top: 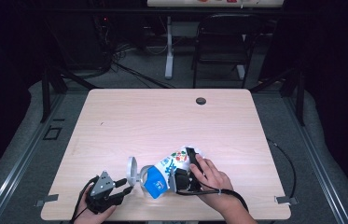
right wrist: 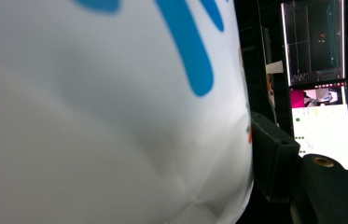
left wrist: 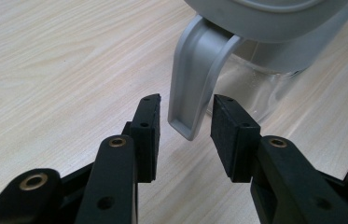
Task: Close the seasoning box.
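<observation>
Pouring set-up at lower centre of the high view: right tool (top: 184, 178) clamps a white-and-blue carton (top: 169, 169), tilted spout-down toward a clear pitcher (top: 140, 175) on the surface (top: 162, 121). Left tool (left wrist: 184, 125) stands spread, its pads either side of the grey handle (left wrist: 195, 88), not touching. Carton walls look soft; squeeze mid-body, gently. Pitcher looks stiff, light, possibly slick; best taken by the handle.

Carton (right wrist: 106, 116) blurred, hiding left tong
</observation>
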`<state>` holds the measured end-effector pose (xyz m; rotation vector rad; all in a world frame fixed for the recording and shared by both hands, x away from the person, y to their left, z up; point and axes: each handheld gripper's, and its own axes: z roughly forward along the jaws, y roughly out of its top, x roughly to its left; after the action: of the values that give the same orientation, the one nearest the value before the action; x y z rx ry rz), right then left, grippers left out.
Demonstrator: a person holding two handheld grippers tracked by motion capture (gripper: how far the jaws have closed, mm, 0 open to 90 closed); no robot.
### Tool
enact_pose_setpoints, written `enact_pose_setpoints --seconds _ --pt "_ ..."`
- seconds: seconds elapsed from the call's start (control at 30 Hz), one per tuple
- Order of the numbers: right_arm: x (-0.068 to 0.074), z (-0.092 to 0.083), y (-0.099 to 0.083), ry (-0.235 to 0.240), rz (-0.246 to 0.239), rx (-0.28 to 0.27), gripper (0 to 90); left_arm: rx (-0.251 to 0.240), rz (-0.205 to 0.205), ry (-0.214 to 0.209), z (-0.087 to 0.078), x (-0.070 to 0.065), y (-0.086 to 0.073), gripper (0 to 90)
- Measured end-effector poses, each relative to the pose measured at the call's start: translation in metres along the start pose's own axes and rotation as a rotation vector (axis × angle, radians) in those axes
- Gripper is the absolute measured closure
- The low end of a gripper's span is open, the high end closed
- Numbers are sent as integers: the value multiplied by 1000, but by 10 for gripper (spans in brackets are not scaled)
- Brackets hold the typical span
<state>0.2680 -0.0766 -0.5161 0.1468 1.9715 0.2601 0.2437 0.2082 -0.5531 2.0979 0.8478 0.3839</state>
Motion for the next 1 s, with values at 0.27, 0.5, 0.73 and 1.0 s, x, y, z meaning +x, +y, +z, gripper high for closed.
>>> enact_pose_setpoints --seconds 0.27,0.5,0.73,1.0 --pt "-1 -1 1 -16 -28 -2 424 -2 0 -1 0 0 0 635" --pt "-1 -2 3 -25 -51 3 425 2 1 -4 0 -1 0 635" --pt "-1 -2 4 -34 -69 1 426 -1 0 -2 0 0 0 635" --pt "-1 -2 5 -42 -81 -5 426 -2 0 -2 0 0 0 635"
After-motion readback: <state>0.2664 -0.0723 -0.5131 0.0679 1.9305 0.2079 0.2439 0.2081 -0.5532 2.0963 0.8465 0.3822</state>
